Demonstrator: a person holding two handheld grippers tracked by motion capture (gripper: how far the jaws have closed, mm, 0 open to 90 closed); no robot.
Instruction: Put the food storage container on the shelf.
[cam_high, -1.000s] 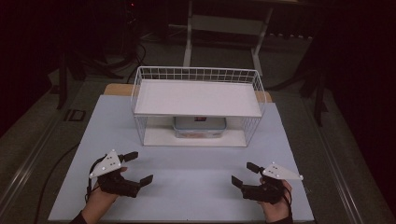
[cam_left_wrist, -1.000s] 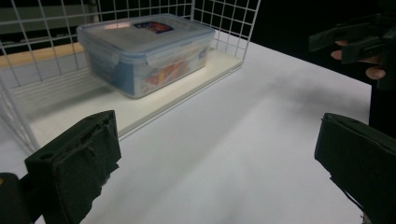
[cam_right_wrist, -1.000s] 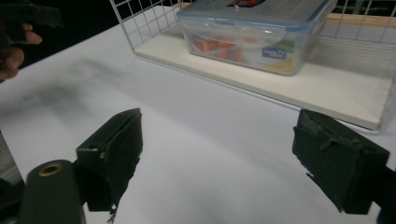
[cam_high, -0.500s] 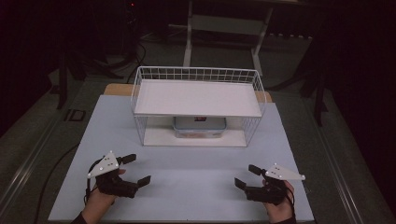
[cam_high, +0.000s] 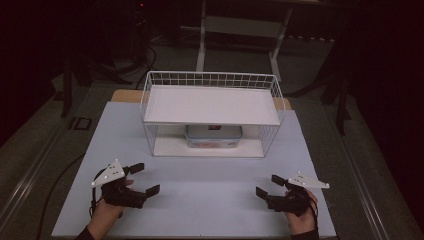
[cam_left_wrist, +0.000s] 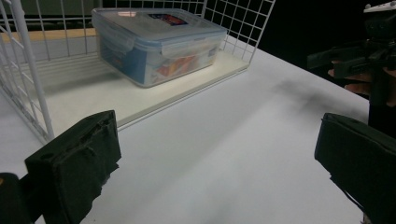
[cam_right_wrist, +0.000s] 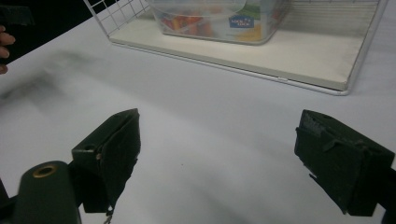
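A white wire rack (cam_high: 210, 80) with a flat top shelf stands at the table's middle back. Under that shelf, on the rack's base board, sits a clear plastic box with a blue lid (cam_high: 213, 136), coloured contents inside. My left gripper (cam_high: 145, 178) rests open at the near left of the white table, nothing between its jaws. My right gripper (cam_high: 267, 185) is open at the near right, also empty. In the left gripper view the box (cam_left_wrist: 159, 44) lies ahead beyond my left gripper (cam_left_wrist: 215, 163). The right gripper view shows the box (cam_right_wrist: 219, 18) past my right gripper (cam_right_wrist: 233, 154).
The white tabletop (cam_high: 210, 175) stretches between the grippers and the rack. Rack wires (cam_left_wrist: 28, 70) border the base board at its sides. The other gripper (cam_left_wrist: 369, 51) shows far right in the left gripper view. Dark floor and a metal stand (cam_high: 240, 25) lie behind the table.
Both hands have drifted slightly outward, the left to the left and the right to the right. Both grippers stay open and empty.
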